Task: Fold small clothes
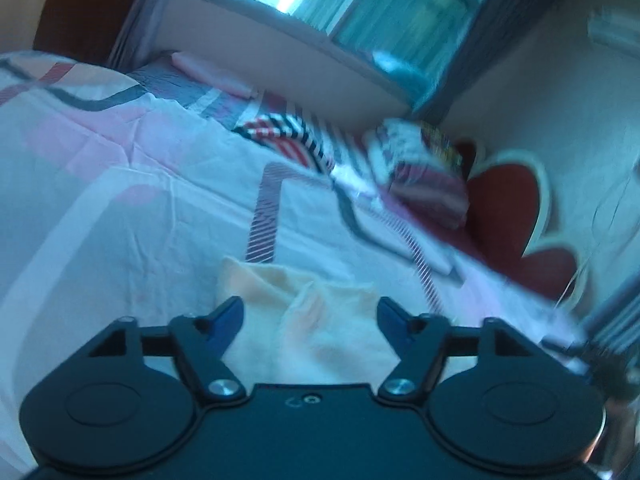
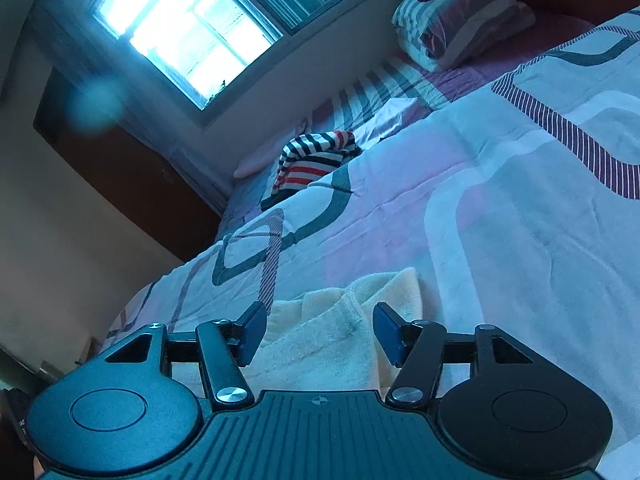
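here both grippers sit low over the bed (image 2: pixel 500 216), each aimed at a pale cream cloth (image 2: pixel 332 340) lying on the quilt close in front of them. the left gripper (image 1: pixel 310 316) is spread, its blue pads either side of the cloth (image 1: pixel 304 320) and not pressing it; the right gripper (image 2: pixel 320 330) is spread the same way, with a rumpled edge of the cloth in the gap between the pads. nothing is pinched by either.

i'd judge a fold has just been laid, or a new grip is about to be taken; the cloth looks doubled over with a ridge down the middle, so the folding seems partway. the next move likely calls for closing on an edge or corner, taking only the layer wanted, not the quilt under it.

further off, a striped garment (image 2: pixel 316 160) lies on the bed, well apart, probably waiting its turn. a pillow (image 2: pixel 464 24) sits near the head, and a window (image 2: pixel 188 28) throws glare. nothing blocks the cloth.
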